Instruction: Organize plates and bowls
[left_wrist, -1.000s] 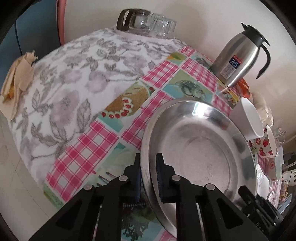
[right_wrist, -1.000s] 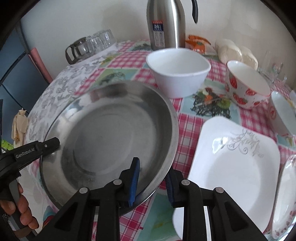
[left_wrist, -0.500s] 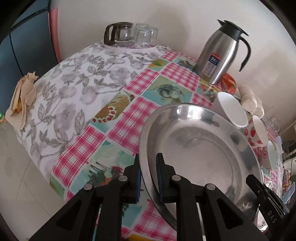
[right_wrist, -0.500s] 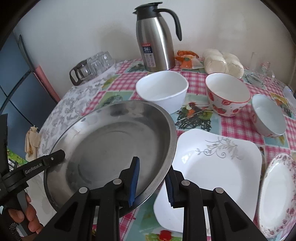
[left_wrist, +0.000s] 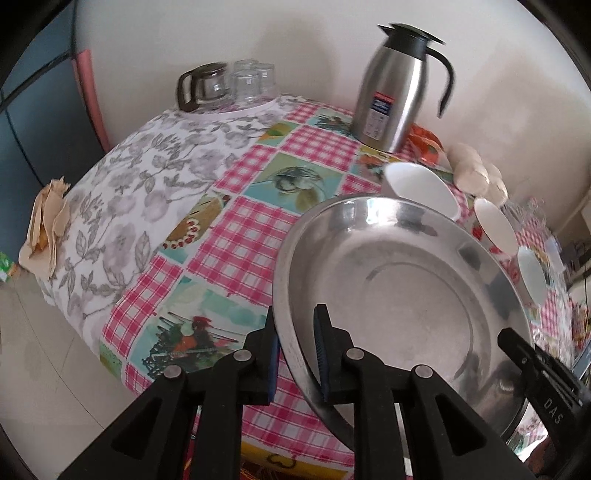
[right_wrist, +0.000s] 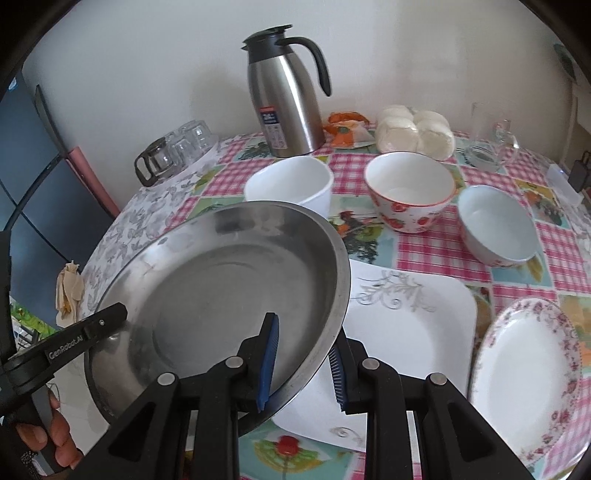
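Steel plate (right_wrist: 229, 295): large round stainless dish, held tilted above the near-left part of the table, one gripper on each side of its rim.
Left gripper (left_wrist: 297, 350): jaws narrow, set either side of the plate's left rim and just eased a little wider – outer blue pad against the rim's outside, inner pad inside the dish; whether it presses is hard to tell.
Right gripper (right_wrist: 304, 365): jaws narrow, clamped on the plate's near-right rim – one blue pad inside the dish, the other under its edge.
Hand (right_wrist: 51, 439): seen at the far-left edge of the right wrist view, wrapped around the left gripper's handle.
Square plate (right_wrist: 406, 325): white with a grey scroll pattern, flat on the table, its left part under the raised steel plate.
Floral plate (right_wrist: 528, 376): round, pink-flowered rim, near right, just beside the square plate.
White bowl (right_wrist: 291, 184): plain, behind the steel plate.
Strawberry bowl (right_wrist: 410, 192): right of the white bowl.
Small bowl (right_wrist: 495, 225): pale, right again.
Thermos jug (right_wrist: 284, 92): steel with black lid and handle, far centre by the wall.
Glass pot and tumblers (left_wrist: 229, 85): far left corner, on the grey floral cloth.
Tablecloth (left_wrist: 236, 229): pink check with picture squares.
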